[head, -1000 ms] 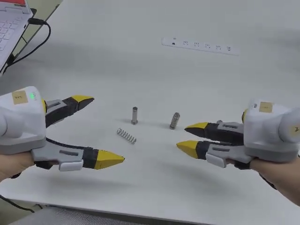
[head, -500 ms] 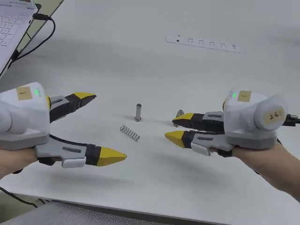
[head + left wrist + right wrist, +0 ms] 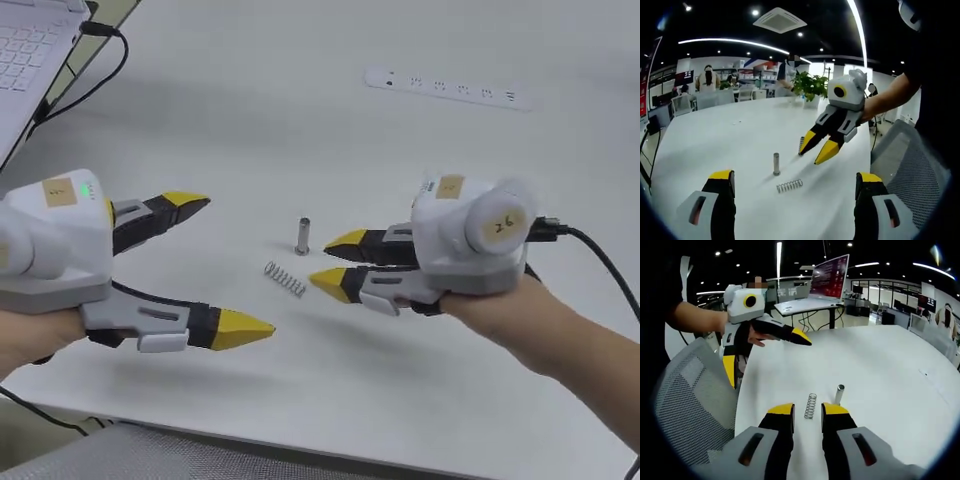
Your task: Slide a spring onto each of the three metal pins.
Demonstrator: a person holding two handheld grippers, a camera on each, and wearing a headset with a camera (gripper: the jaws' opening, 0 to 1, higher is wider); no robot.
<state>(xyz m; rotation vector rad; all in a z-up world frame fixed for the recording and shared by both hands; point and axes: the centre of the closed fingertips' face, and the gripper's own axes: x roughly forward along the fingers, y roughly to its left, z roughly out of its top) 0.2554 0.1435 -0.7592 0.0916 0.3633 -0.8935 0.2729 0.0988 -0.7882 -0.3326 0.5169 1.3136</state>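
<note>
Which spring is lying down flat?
The loose spring on the table, just ahead of the right gripper's tips, beside the bare pin. The other spring stands upright.

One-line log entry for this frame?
left gripper open, hovering | right gripper open, near loose spring | pin bare, upright

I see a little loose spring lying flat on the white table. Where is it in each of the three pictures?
Head view: the loose spring lies near the centre, just below and left of the upright pin.
Left gripper view: the spring is at lower centre, below and right of the pin.
Right gripper view: the spring is at lower centre, left of the pin.
Shared landmark: that bare upright pin.
</note>
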